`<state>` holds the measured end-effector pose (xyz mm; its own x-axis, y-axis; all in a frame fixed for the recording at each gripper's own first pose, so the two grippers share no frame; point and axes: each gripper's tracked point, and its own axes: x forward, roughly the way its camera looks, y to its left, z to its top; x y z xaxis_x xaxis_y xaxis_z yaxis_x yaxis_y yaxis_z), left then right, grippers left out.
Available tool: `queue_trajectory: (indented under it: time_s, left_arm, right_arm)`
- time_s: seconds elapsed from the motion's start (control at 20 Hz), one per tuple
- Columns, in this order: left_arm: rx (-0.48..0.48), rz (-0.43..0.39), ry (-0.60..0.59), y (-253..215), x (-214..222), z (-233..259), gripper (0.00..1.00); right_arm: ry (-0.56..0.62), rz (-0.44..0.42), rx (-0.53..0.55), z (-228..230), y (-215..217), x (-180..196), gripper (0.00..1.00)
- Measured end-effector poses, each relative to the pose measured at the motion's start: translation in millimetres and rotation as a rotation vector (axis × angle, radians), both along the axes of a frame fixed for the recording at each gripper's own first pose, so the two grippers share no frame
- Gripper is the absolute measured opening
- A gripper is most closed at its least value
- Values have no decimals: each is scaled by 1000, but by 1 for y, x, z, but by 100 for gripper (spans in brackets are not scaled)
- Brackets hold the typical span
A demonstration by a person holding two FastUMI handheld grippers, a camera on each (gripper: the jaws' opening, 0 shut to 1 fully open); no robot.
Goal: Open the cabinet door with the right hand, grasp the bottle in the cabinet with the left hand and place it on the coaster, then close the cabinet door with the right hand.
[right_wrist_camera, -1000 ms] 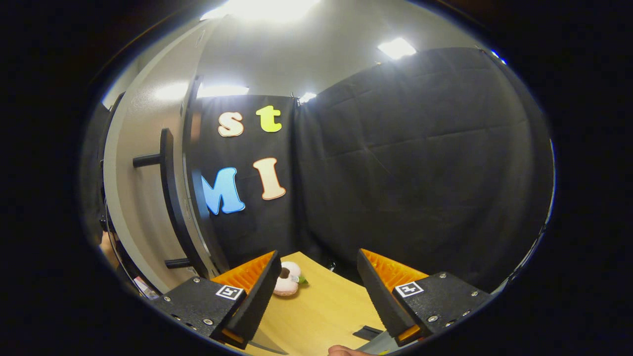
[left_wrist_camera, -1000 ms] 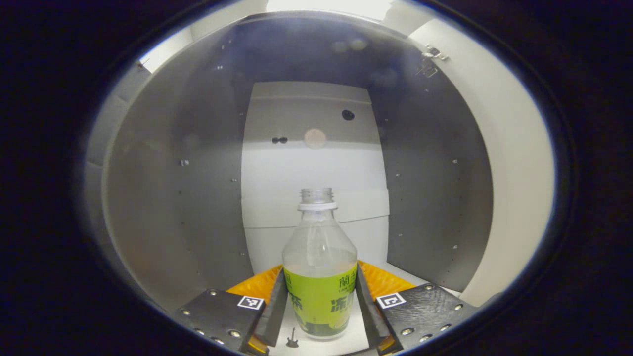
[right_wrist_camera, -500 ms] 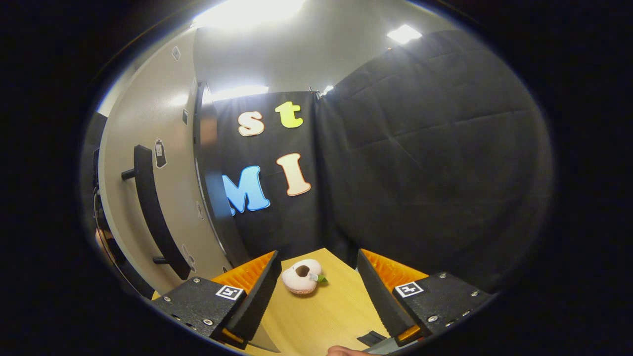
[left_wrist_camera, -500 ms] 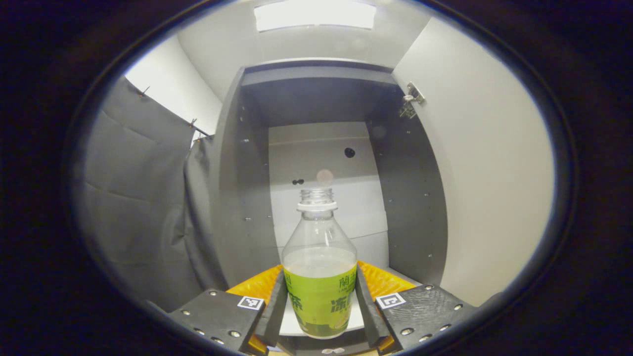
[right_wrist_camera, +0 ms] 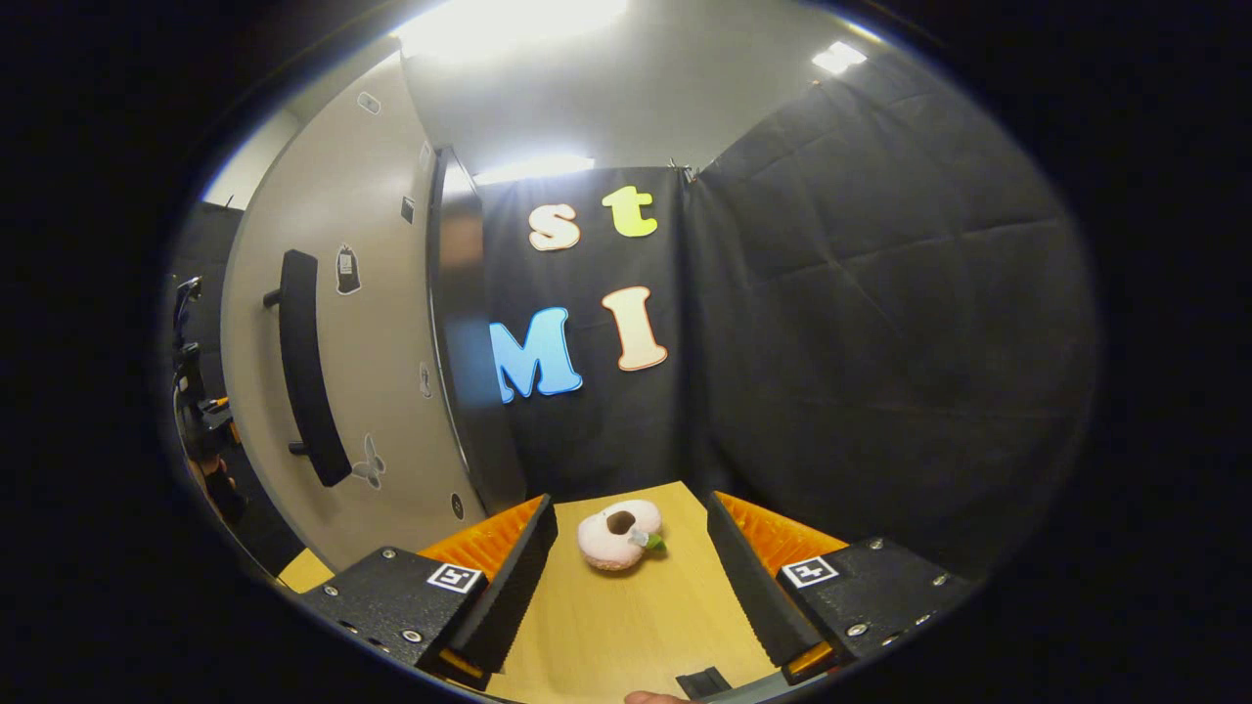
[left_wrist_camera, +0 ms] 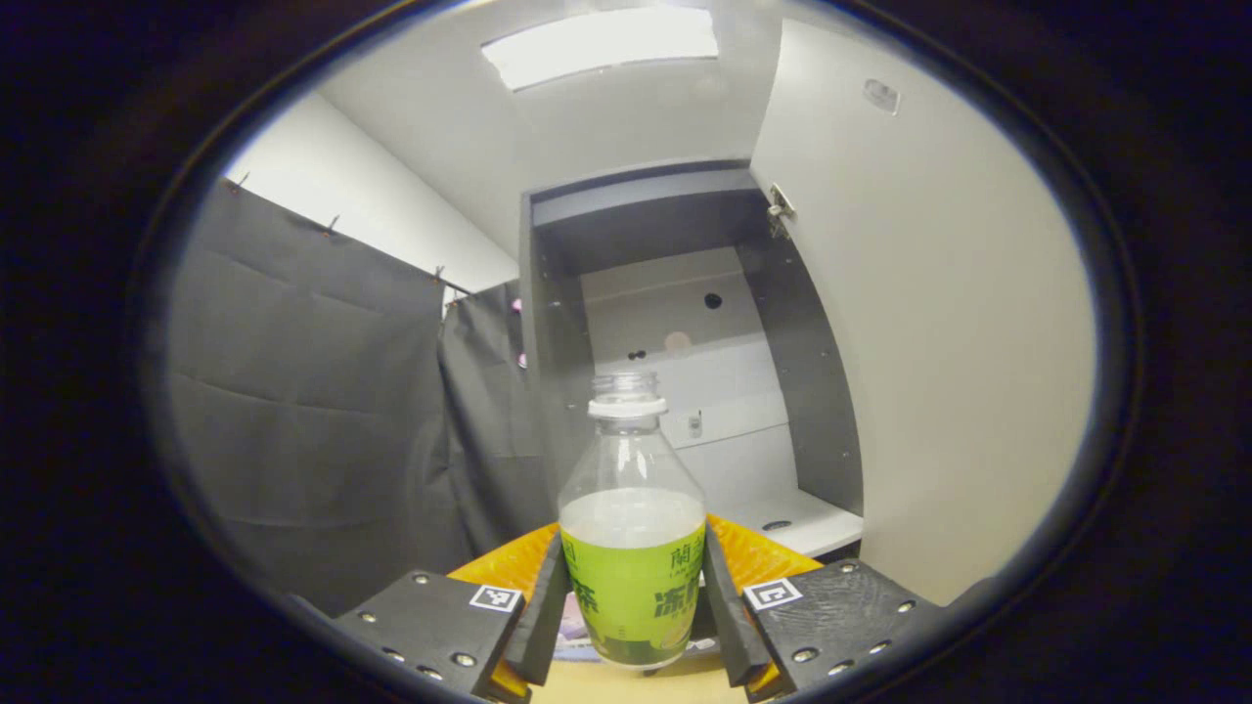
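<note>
In the left gripper view an uncapped clear bottle [left_wrist_camera: 633,528] with a green label and pale liquid stands upright between the fingers of my left gripper [left_wrist_camera: 634,611], which is shut on it. Behind it the cabinet [left_wrist_camera: 675,352] is open, its pale door [left_wrist_camera: 939,323] swung out to the right, and the bottle is outside the cabinet. In the right gripper view my right gripper [right_wrist_camera: 631,577] is open with nothing between its fingers, above a wooden table [right_wrist_camera: 626,626]. The cabinet door [right_wrist_camera: 362,372] with its dark bar handle [right_wrist_camera: 305,367] stands to its left.
A pink plush toy [right_wrist_camera: 618,533] lies on the table ahead of the right gripper. A small dark object [right_wrist_camera: 704,680] sits at the table's near edge. Black cloth [left_wrist_camera: 323,411] hangs left of the cabinet.
My left gripper has pulled back out of the cabinet with the bottle held; the cabinet now looks farther off. My right gripper has drifted away from the door, still open.
</note>
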<state>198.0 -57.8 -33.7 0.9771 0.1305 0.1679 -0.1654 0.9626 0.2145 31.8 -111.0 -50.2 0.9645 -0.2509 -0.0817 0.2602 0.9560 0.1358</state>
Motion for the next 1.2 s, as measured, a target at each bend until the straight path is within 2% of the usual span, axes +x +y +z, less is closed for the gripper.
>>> queue_trajectory:
  time_s: [0.1, 0.15, 0.2, 0.25, 0.3, 0.4, 0.45, 0.55, 0.65, 0.7, 0.75, 0.85, 0.9, 0.95, 1.0, 1.2]
  left_arm:
    - [23, 39, -3, 3, 2, -4, 67]
    - [21, 46, 9, 3, 7, -10, 72]
    - [8, 41, 27, 3, 10, -14, 72]
    - [0, 43, 35, 5, 14, -18, 72]
    - [2, 57, 28, 9, 13, -16, 67]
    - [-1, 78, 26, 6, 19, -17, 72]
    - [-21, 83, 49, 7, 23, -21, 67]
    - [-74, 107, 71, 16, 28, -17, 64]
    - [-64, 174, 84, 28, 41, -21, 72]
    - [-74, 184, 97, 29, 47, -32, 68]
    - [-105, 198, 112, 29, 57, -37, 72]
    - [-148, 255, 129, 33, 62, -44, 72]
    - [-148, 285, 135, 34, 57, -43, 68]
    - [-160, 291, 138, 29, 60, -40, 72]
    - [-178, 290, 140, 28, 60, -39, 68]
    - [-184, 273, 123, 28, 51, -40, 71]
  right_arm:
    - [-27, -30, -59, 1, -7, 4, 95]
    - [-33, -35, -81, -1, -7, 10, 95]
    - [-30, -48, -100, -5, -9, 16, 91]
    - [-36, -76, -105, -9, -14, 21, 95]
    - [-51, -91, -98, -11, -18, 28, 95]
    - [-52, -93, -94, -28, -13, 48, 95]
    - [-36, -81, -108, -41, -9, 53, 95]
    - [18, -58, -176, -68, -5, 58, 95]
    - [72, -24, -233, -91, 1, 58, 95]
    - [101, -10, -253, -100, 4, 56, 95]
    - [126, 0, -269, -107, 6, 55, 95]
    - [154, 7, -268, -113, 11, 55, 94]
    - [155, 15, -253, -112, 17, 58, 94]
    - [152, 28, -247, -111, 24, 63, 94]
    - [151, 40, -255, -110, 30, 65, 94]
    - [167, 107, -273, -116, 51, 70, 96]
